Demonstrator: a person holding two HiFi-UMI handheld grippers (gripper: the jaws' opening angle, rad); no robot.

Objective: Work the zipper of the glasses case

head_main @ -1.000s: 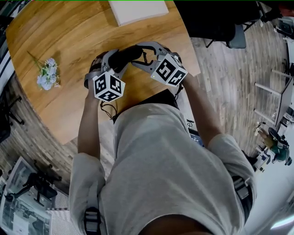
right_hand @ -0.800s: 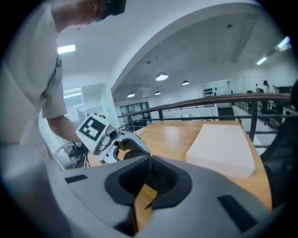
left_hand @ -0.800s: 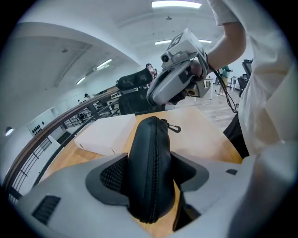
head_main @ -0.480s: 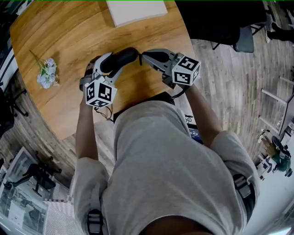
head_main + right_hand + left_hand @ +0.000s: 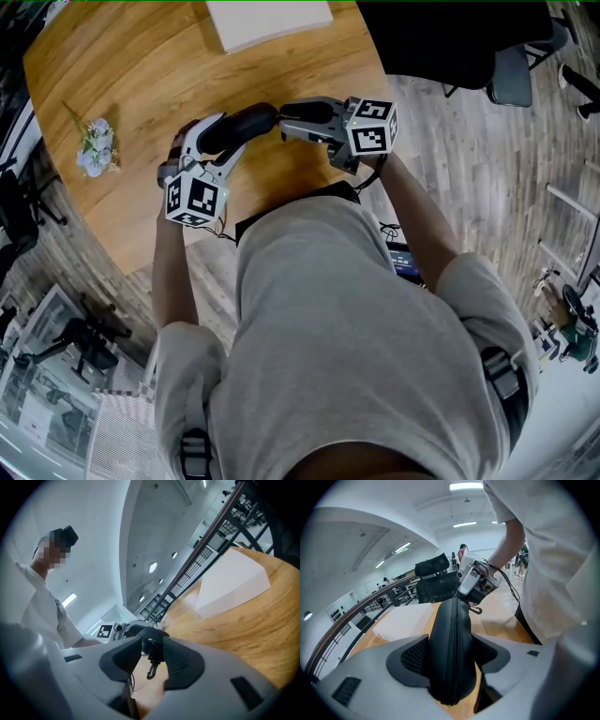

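Observation:
A black glasses case (image 5: 251, 120) is held over the round wooden table (image 5: 141, 66). My left gripper (image 5: 232, 133) is shut on the case's middle, and in the left gripper view the case (image 5: 452, 634) stands between the pads with its zipper seam facing the camera. My right gripper (image 5: 284, 125) points at the case's right end. In the right gripper view the small metal zipper pull (image 5: 151, 667) hangs between the jaws. They have just been opening, and a gap shows between the left pad and the pull. The case's end (image 5: 147, 632) lies just beyond.
A white box (image 5: 269, 23) lies at the table's far edge and also shows as the white box (image 5: 232, 585) in the right gripper view. A small bunch of pale flowers (image 5: 96, 147) lies at the table's left. A dark chair (image 5: 511, 70) stands on the plank floor to the right.
The right gripper has rolled, its marker cube turning, and slid right from over the case to the case's right end. The left gripper keeps its hold and has drifted slightly left.

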